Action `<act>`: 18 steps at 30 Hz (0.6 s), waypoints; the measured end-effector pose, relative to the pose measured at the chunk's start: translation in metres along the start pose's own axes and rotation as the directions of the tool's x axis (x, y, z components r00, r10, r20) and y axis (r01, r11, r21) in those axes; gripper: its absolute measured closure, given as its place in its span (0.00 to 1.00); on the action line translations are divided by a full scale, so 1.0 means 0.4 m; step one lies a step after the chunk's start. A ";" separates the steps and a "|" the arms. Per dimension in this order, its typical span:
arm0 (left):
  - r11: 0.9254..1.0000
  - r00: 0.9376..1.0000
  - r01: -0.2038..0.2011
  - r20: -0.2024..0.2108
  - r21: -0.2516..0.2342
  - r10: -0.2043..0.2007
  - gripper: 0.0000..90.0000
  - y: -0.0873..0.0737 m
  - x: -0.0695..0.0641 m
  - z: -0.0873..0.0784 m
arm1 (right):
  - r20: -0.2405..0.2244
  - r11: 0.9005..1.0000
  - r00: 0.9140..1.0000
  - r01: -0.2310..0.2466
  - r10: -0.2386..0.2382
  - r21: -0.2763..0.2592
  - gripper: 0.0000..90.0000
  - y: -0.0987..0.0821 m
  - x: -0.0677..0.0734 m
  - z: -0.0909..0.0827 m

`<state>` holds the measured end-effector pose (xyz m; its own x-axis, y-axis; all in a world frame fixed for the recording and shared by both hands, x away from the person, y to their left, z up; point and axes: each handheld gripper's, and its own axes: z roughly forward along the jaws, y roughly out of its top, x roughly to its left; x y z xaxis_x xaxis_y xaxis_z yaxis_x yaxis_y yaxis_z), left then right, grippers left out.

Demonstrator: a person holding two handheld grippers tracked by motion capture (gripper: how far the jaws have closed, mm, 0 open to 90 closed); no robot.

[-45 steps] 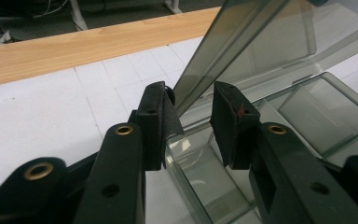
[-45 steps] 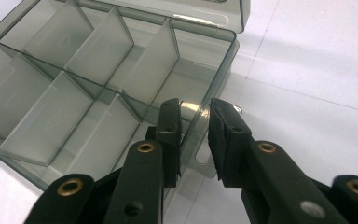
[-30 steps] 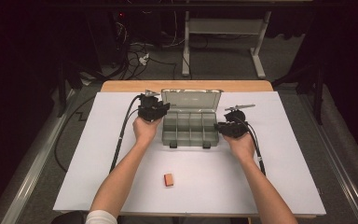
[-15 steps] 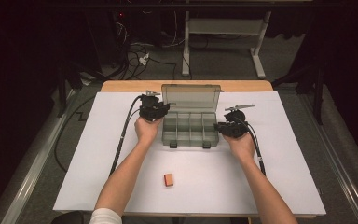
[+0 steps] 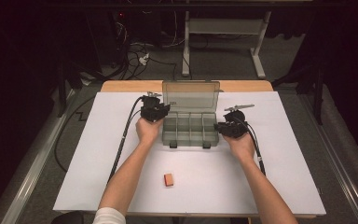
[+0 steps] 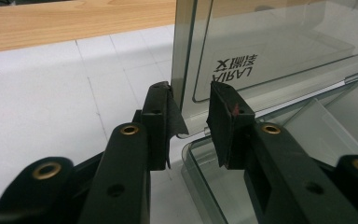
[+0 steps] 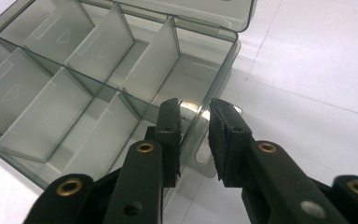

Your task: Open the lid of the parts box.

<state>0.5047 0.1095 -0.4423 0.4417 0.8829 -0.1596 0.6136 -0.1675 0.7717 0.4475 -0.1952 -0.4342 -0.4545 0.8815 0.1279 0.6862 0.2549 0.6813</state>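
The plastic box (image 5: 189, 128) is sitting open on the white sheet (image 5: 284, 186). The left gripper (image 6: 191, 116) has just been closing around the raised lid (image 6: 279, 51), one pad touching. The right gripper (image 7: 195, 133) is straddling the box wall unclenched.

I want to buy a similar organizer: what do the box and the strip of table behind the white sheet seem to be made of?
The box looks like smoke-tinted clear plastic, glossy: the dividers and the white sheet show through its walls, and its lid bears moulded lettering. The table strip looks like light wood or wood-look laminate, with a matte grain; which of the two I cannot tell.
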 end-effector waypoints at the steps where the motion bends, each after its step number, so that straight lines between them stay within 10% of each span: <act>1: 1.000 1.000 0.002 0.001 0.002 -0.002 0.77 -0.001 0.000 0.001 | 0.001 1.000 1.000 -0.001 0.001 0.000 0.82 0.000 0.000 0.000; 18: 1.000 1.000 0.002 -0.022 0.015 -0.002 0.76 -0.007 0.002 0.016 | 0.003 1.000 1.000 0.003 -0.003 -0.004 0.82 -0.001 0.001 0.000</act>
<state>0.5074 0.1080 -0.4485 0.4260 0.8926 -0.1472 0.6242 -0.1722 0.7621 0.4470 -0.1951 -0.4346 -0.4548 0.8819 0.1242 0.6827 0.2556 0.6845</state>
